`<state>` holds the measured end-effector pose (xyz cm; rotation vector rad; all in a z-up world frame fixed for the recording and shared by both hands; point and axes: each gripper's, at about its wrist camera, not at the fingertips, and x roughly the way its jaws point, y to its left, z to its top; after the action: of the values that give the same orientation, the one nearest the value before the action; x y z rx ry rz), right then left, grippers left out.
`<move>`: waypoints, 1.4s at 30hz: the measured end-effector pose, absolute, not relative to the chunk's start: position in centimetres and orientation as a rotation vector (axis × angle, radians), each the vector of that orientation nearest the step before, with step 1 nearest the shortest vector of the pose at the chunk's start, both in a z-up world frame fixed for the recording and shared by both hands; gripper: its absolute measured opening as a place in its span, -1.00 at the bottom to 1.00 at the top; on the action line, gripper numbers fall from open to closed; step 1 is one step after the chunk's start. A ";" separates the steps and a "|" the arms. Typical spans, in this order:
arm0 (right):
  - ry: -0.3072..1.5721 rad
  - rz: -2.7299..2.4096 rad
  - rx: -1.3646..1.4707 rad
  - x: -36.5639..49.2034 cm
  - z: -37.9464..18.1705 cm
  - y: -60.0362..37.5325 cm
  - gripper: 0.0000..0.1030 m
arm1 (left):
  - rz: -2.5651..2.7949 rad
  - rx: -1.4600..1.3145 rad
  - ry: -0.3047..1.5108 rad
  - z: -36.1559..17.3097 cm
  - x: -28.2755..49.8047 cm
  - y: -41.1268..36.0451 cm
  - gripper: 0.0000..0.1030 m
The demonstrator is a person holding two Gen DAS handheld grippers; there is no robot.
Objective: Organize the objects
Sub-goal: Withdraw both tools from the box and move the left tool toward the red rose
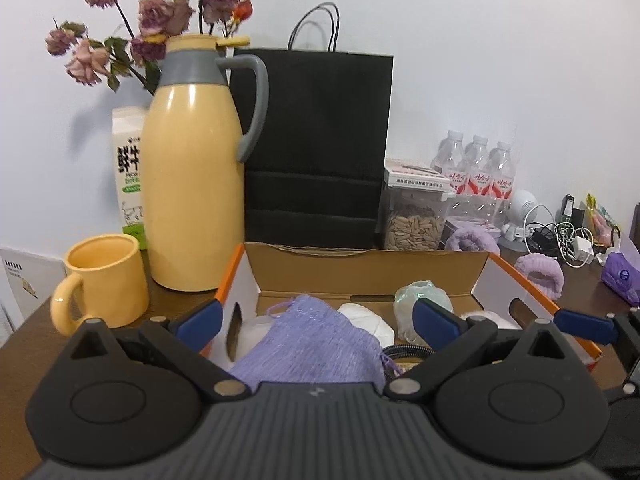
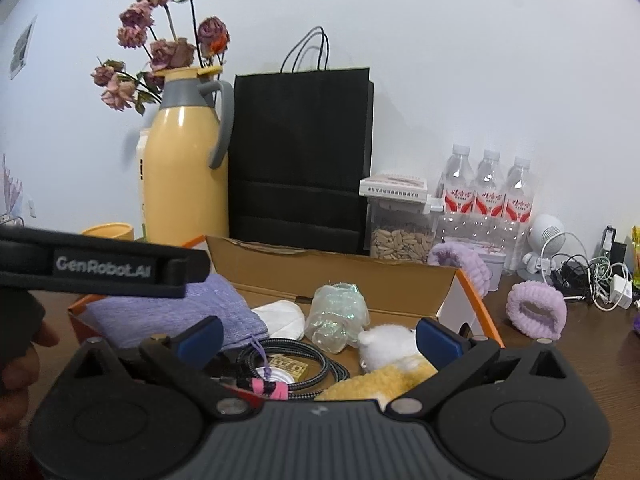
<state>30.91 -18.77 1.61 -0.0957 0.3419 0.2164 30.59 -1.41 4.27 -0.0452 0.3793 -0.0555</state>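
Note:
An open cardboard box (image 1: 360, 272) (image 2: 340, 276) with orange edges lies on the brown table. It holds a purple knit pouch (image 1: 312, 344) (image 2: 176, 312), a white pad (image 2: 280, 318), a crumpled iridescent wrap (image 1: 416, 292) (image 2: 336, 316), a coiled braided cable (image 2: 304, 364) and a white and yellow plush toy (image 2: 392, 356). My left gripper (image 1: 318, 324) is open and empty above the pouch. My right gripper (image 2: 320, 336) is open and empty above the box's contents. The left gripper's body (image 2: 100, 268) crosses the left of the right wrist view.
Behind the box stand a yellow thermos (image 1: 192, 168), a yellow mug (image 1: 104, 280), a milk carton (image 1: 128, 176), a black paper bag (image 1: 316, 148), a seed jar (image 1: 416, 216) and three water bottles (image 1: 476, 176). Two purple scrunchies (image 2: 536, 312), tangled chargers (image 2: 592, 276) and a purple pouch (image 1: 622, 276) lie to the right.

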 end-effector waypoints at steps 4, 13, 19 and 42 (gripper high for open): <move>0.314 0.211 -0.128 29.0 1.5 -18.9 1.00 | -0.054 -0.034 0.361 3.9 29.1 -0.9 1.00; 0.310 0.214 -0.133 25.2 1.0 -20.1 1.00 | -0.053 -0.024 0.392 2.3 25.2 0.4 1.00; 0.341 0.224 -0.121 23.1 0.2 -20.8 1.00 | -0.040 -0.033 0.483 0.5 23.6 1.4 1.00; 0.402 0.215 -0.151 20.2 -1.4 -20.4 1.00 | -0.109 0.031 0.628 -2.2 20.5 0.0 1.00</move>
<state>20.22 -20.39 -1.44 -0.1505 0.4020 0.2153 20.47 0.01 -2.15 0.0308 0.6278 -0.1087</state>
